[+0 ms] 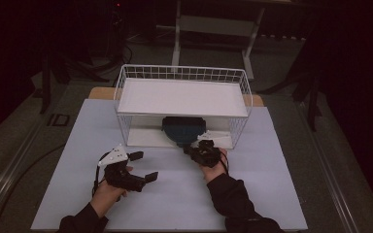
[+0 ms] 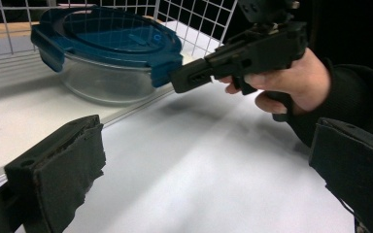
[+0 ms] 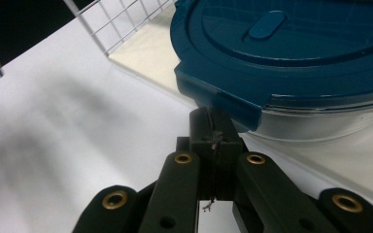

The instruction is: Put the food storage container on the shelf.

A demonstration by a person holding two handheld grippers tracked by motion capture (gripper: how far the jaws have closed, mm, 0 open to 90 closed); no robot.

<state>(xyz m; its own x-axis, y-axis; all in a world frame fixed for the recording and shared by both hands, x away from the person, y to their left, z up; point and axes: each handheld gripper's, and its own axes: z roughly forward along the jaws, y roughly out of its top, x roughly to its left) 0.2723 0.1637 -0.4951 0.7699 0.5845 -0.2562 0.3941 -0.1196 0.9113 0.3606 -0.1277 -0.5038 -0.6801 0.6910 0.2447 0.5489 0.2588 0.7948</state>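
The room is dark around a pale table point(image 1: 175, 194), and on it stands a white wire rack point(image 1: 182, 104) with a shelf on top. In the high view, a glass container with a blue lid point(image 1: 183, 130) sits on the rack's lower level, near its open front. Your right gripper point(image 1: 198, 145) reaches to its front edge; your left gripper point(image 1: 143, 167) rests apart over the table, jaws spread and empty.

In the left gripper view, the right gripper point(image 2: 177, 82) has its closed tip touching the front clasp of the lid point(image 2: 107, 36). Keep your left hand clear, ready to steady the bowl.

In the right gripper view, the jaws are pressed together on nothing, right below the clasp point(image 3: 218, 99). Judging from this, you are working the latch: push slowly and squarely so the container does not slide back under the shelf.
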